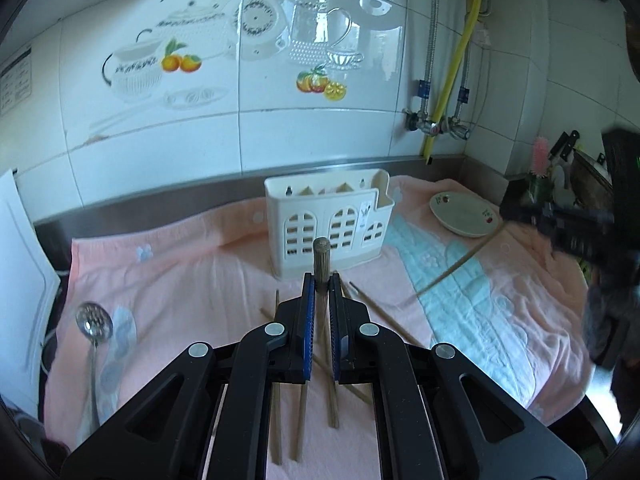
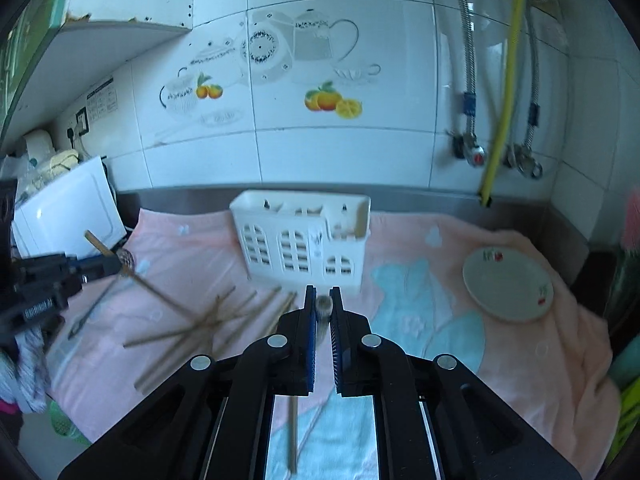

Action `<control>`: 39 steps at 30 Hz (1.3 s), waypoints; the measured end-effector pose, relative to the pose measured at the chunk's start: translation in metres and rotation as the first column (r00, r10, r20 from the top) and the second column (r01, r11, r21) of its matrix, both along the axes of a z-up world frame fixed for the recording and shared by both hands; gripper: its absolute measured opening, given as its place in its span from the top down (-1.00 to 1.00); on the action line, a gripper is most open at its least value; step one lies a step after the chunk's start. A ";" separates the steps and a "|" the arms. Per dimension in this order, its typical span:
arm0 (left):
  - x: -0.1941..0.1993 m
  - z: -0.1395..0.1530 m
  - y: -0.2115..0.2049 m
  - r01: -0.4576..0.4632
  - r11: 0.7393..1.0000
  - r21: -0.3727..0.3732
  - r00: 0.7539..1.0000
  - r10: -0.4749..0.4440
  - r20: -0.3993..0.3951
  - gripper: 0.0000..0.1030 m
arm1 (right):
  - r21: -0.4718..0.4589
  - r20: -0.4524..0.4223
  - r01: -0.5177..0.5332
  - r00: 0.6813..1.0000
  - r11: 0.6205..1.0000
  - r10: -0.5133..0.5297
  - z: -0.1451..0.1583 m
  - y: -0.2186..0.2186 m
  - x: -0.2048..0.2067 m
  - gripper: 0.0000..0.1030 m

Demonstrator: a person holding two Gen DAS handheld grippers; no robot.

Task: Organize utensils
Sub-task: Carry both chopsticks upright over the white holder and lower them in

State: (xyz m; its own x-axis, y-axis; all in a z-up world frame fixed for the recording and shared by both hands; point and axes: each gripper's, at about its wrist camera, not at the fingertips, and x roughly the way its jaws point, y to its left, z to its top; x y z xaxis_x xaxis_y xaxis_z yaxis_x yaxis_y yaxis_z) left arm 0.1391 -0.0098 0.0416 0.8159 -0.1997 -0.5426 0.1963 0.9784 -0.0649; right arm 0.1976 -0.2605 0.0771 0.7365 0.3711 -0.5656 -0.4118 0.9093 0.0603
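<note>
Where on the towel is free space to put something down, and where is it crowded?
Free: the pink towel between the holder and the plate, and the blue patch in front of the plate. Also left of the holder, behind the ladle. Crowded: the loose chopsticks in front of the holder, left side.

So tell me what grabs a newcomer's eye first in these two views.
Each gripper is shut on a wooden chopstick: the left gripper and the right gripper both hold one end-on toward the camera. Behind them, the white utensil holder stands on the pink towel. More loose chopsticks lie crisscrossed on the towel in front of it.
</note>
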 end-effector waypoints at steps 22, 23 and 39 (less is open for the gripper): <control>0.052 0.119 -0.003 0.035 0.999 0.031 0.986 -0.040 0.163 0.89 | -0.010 0.116 0.101 0.988 0.995 -0.099 0.116 0.038 0.140 0.88; 0.054 0.124 -0.004 0.035 0.999 0.035 0.984 -0.040 0.172 0.89 | -0.006 0.104 0.102 0.989 0.995 -0.100 0.114 0.041 0.147 0.88; 0.129 0.131 -0.001 -0.019 1.000 -0.009 0.978 0.021 0.209 0.89 | -0.101 0.029 0.068 0.997 0.993 -0.065 0.052 0.066 0.172 0.88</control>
State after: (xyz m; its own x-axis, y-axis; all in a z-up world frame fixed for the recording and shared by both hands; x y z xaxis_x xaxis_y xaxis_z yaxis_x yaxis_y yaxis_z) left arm 0.2685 -0.0105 0.1730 0.9152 -0.1854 -0.3578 0.1867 0.9819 -0.0312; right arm 0.3692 -0.1941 0.1296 0.7723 0.2621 -0.5787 -0.3503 0.9356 -0.0436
